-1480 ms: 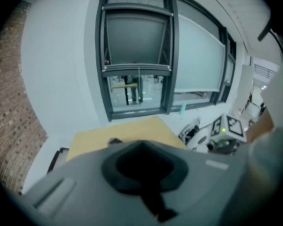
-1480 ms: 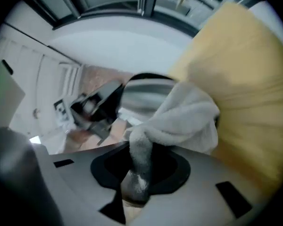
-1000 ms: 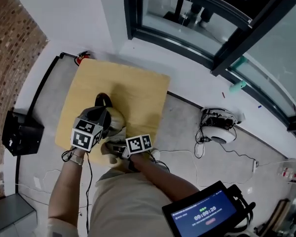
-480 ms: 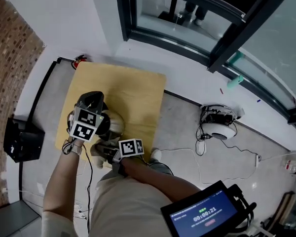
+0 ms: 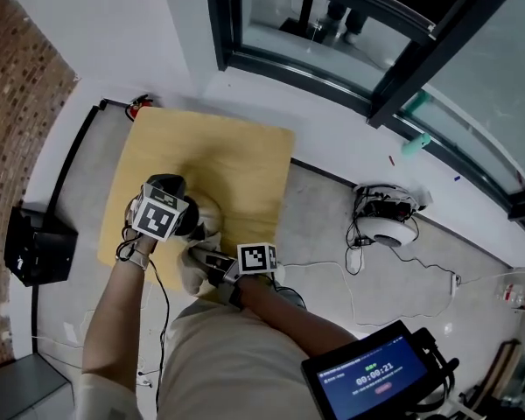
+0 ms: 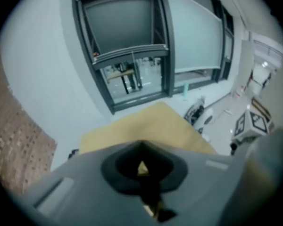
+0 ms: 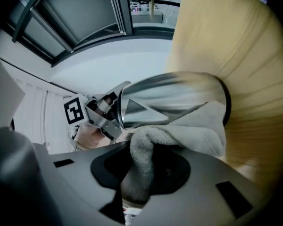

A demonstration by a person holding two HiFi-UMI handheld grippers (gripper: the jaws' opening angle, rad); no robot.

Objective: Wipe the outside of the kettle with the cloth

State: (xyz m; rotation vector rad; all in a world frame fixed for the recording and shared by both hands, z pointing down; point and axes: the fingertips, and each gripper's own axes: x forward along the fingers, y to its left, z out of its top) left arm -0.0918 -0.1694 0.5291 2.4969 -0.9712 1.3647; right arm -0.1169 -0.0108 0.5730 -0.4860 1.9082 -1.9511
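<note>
A dark-framed window [image 5: 350,24] fills the far side of the room, and a brick wall [image 5: 22,86] closes the left side. On the grey floor [image 5: 332,226] a pale wooden desk [image 5: 236,160] stands next to the white wall. The person [image 5: 227,357] stands at its near edge with both arms stretched over it. A black box [image 5: 39,245] sits on the floor to the left of the desk. To the right lies a white round device [image 5: 387,226] with its cables, well apart from the desk, and a lit tablet screen [image 5: 376,379] is at the lower right.

The steel kettle [image 5: 203,210] is on the near left part of the desk, close to the person. It is mostly covered by the left gripper [image 6: 146,185], which comes at it from above. These tongs are drawn together on a thin dark part — it looks like the kettle's black handle, but the picture there is blurred.

The grey-white cloth [image 7: 188,131] lies against the shiny side of the kettle, on the side toward the person. The right gripper [image 7: 139,173] has its tongs clenched on a bunched fold of this cloth — the rest spreads out and touches the metal wall near the black base ring.
</note>
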